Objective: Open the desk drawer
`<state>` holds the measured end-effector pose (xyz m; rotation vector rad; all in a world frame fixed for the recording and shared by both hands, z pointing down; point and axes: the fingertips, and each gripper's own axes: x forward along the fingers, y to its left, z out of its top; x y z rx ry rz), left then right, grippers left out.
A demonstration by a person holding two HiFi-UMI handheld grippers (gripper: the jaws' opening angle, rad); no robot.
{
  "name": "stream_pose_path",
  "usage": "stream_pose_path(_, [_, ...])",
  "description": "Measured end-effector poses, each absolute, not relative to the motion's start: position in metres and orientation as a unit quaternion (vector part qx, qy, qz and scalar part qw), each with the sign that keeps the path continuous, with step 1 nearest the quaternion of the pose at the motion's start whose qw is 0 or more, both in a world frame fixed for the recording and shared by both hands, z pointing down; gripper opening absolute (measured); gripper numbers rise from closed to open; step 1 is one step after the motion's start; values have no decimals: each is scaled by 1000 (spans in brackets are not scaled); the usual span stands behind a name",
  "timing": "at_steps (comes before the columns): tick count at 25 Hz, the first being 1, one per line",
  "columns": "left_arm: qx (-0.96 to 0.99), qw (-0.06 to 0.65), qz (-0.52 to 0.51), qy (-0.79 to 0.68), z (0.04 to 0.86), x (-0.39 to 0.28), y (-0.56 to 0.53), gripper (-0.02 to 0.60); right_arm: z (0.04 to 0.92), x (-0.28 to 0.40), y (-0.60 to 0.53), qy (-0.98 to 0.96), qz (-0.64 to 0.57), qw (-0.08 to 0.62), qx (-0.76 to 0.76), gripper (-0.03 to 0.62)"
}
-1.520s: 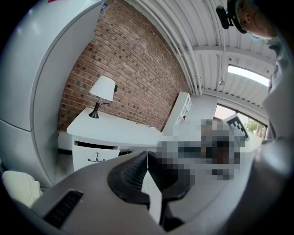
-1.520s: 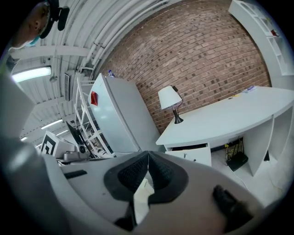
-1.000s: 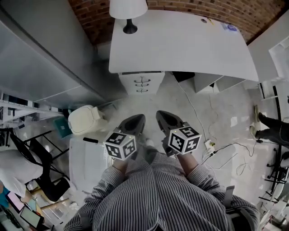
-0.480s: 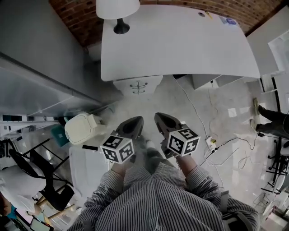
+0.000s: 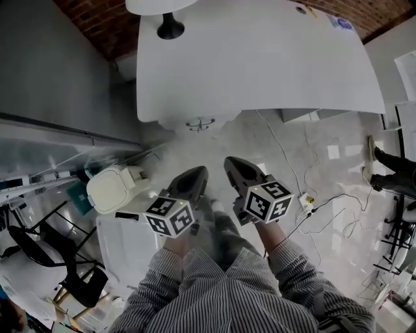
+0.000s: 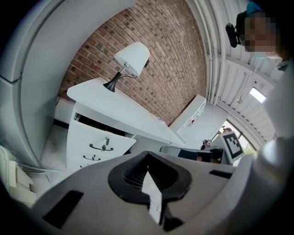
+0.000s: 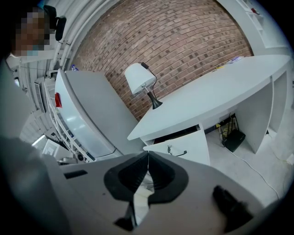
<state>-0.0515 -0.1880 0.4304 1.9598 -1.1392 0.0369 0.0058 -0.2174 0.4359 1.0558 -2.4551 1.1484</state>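
Note:
The white desk [image 5: 260, 58] fills the top of the head view, and its drawer unit [image 5: 199, 123] peeps out from under the front edge. The top drawer [image 6: 98, 142] stands slightly ajar, with a dark gap above its front and a black handle [image 6: 102, 147]. The right gripper view shows that drawer [image 7: 183, 146] under the desk top [image 7: 216, 94]. My left gripper [image 5: 194, 174] and right gripper [image 5: 235, 166] hang side by side over the floor, short of the drawers. Both are shut and empty, with jaw tips meeting [image 6: 147, 154] [image 7: 148, 154].
A white lamp [image 5: 162, 10] stands on the desk's left end. A cream lidded bin [image 5: 117, 187] and a white box [image 5: 127, 240] sit on the floor at left. A power strip with cables [image 5: 305, 201] lies at right. A person's legs [image 5: 396, 172] show at the far right.
The desk has drawn nearer and now covers most of the drawer unit in the head view. Both grippers have come forward and down together, still shut.

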Motion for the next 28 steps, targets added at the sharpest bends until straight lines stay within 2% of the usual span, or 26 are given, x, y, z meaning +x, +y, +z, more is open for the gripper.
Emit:
stream_pose_path(13, [750,466,16,-469,501,-91,-200,12,505,-21,-213,-800,454,103,378,17])
stream_pose_path(28, [727,502,3,-468,569,-101,-242,14,569,-41,-250,-768,523,73,363,17])
